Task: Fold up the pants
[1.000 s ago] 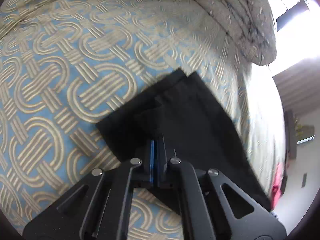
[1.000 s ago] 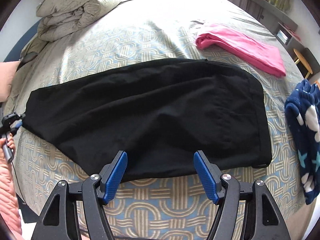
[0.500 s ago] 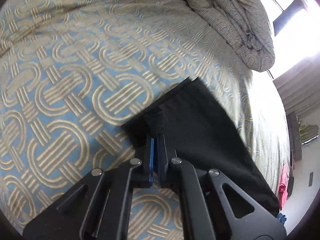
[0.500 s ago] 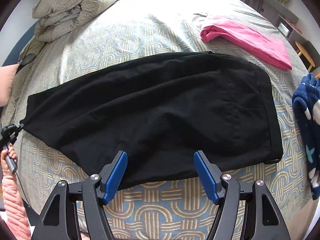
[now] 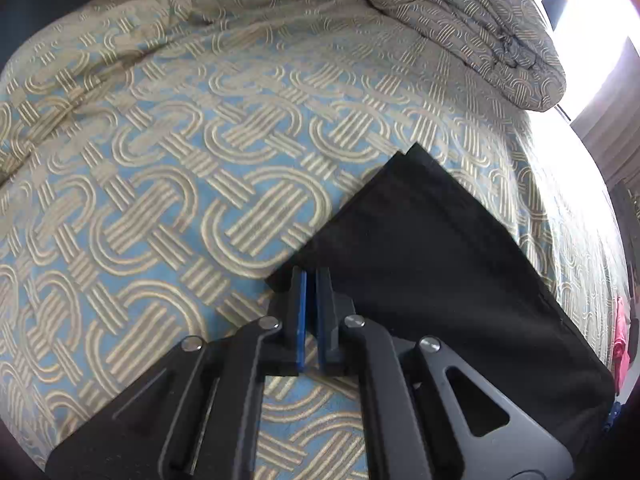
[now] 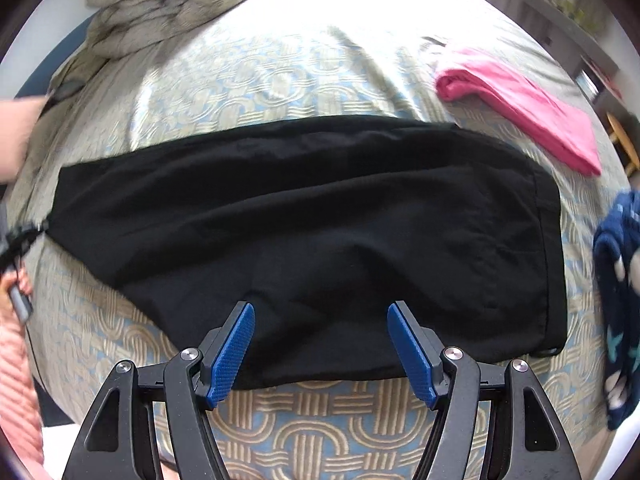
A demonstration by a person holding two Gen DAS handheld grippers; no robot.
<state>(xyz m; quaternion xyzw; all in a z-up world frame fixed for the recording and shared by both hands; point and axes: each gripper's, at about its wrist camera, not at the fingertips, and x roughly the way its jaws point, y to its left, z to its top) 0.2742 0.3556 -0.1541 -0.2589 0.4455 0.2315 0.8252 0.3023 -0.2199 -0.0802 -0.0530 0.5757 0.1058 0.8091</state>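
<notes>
Black pants lie folded lengthwise across the patterned bedspread, leg hems at the left and waistband at the right. My left gripper is shut on the near corner of the leg hem, and the leg stretches away to the right. It shows small at the left edge of the right wrist view. My right gripper is open and empty, hovering over the pants' near edge at the crotch area.
A bundled duvet lies at the bed's far left, also in the left wrist view. A pink garment lies at the far right. A navy star-print item sits at the right edge.
My left gripper has drawn the hem corner outward, so the leg end lies flatter and straighter. My right gripper has moved closer over the pants' near edge.
</notes>
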